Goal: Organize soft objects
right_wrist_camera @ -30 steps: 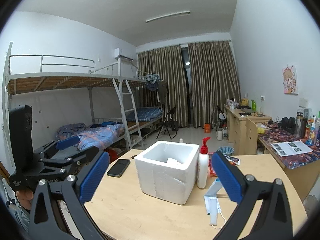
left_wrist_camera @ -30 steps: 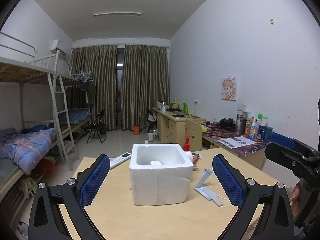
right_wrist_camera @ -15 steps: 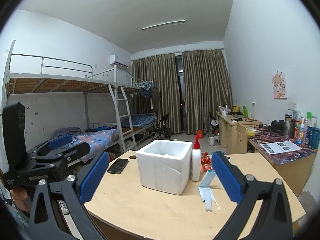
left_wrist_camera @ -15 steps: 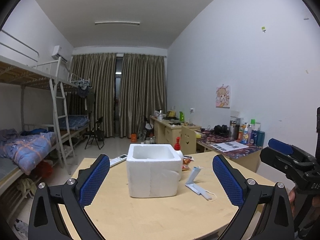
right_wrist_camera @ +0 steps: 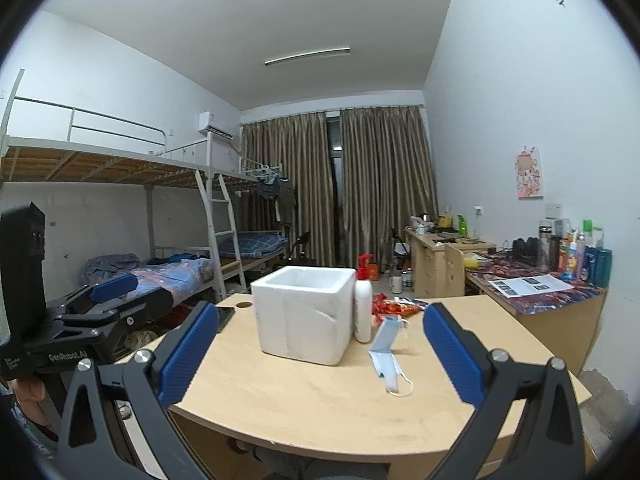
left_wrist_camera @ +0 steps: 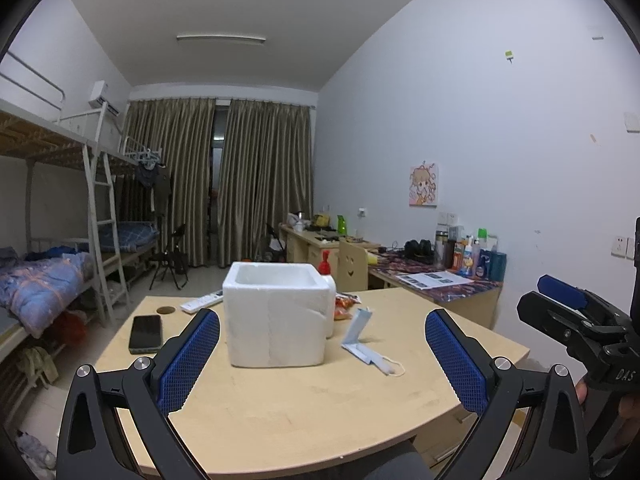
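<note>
A white foam box (left_wrist_camera: pixel 276 316) (right_wrist_camera: pixel 306 314) stands open-topped in the middle of the wooden table (left_wrist_camera: pixel 300 408) (right_wrist_camera: pixel 312 396). A light blue face mask (left_wrist_camera: pixel 362 340) (right_wrist_camera: pixel 386 350) lies folded to its right, half propped up. My left gripper (left_wrist_camera: pixel 322 360) is open and empty, held back from the table's near edge. My right gripper (right_wrist_camera: pixel 320 354) is open and empty too, at the same distance. Each gripper shows at the side of the other's view, the right one (left_wrist_camera: pixel 576 320) and the left one (right_wrist_camera: pixel 100 304).
A white pump bottle with a red top (right_wrist_camera: pixel 363 304) stands against the box's right side, snack packets (right_wrist_camera: pixel 396 306) behind it. A black phone (left_wrist_camera: pixel 146 332) and a white remote (left_wrist_camera: pixel 202 302) lie left of the box. Bunk beds are on the left, cluttered desks on the right.
Both grippers have pulled back and away from the table, so the box and the mask look smaller and farther. Both stayed open and empty.
</note>
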The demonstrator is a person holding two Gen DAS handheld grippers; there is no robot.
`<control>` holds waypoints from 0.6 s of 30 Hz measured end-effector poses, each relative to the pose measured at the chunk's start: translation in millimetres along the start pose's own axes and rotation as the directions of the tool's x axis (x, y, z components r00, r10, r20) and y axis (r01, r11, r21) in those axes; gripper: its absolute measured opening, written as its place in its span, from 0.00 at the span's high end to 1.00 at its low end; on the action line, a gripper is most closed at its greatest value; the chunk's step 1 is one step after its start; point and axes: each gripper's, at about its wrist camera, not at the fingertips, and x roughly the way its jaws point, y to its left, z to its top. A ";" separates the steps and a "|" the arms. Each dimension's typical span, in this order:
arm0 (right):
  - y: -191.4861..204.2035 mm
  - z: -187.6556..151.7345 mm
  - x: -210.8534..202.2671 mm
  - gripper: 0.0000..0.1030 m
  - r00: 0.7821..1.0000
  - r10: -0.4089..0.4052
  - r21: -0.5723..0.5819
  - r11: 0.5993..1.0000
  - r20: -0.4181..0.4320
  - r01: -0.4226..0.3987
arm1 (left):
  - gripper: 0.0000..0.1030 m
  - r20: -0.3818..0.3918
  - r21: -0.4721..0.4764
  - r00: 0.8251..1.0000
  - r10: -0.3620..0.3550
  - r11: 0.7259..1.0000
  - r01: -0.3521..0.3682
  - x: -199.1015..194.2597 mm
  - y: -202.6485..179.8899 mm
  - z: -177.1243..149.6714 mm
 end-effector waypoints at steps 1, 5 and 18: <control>-1.4 -2.9 0.2 0.00 1.000 -0.007 0.004 1.000 -0.006 0.007 | 0.00 -0.002 0.001 1.000 -0.001 1.000 0.001 -0.2 -1.3 -3.5; -4.2 -13.0 -0.6 0.00 1.000 -0.006 0.017 1.000 -0.026 0.006 | 0.00 -0.002 -0.010 1.000 0.003 1.000 -0.003 1.0 -3.8 -15.5; -12.6 -38.5 0.8 0.00 0.993 -0.074 0.022 0.997 -0.093 0.076 | 0.00 -0.029 0.014 0.999 -0.024 1.000 0.025 13.3 -16.8 -47.0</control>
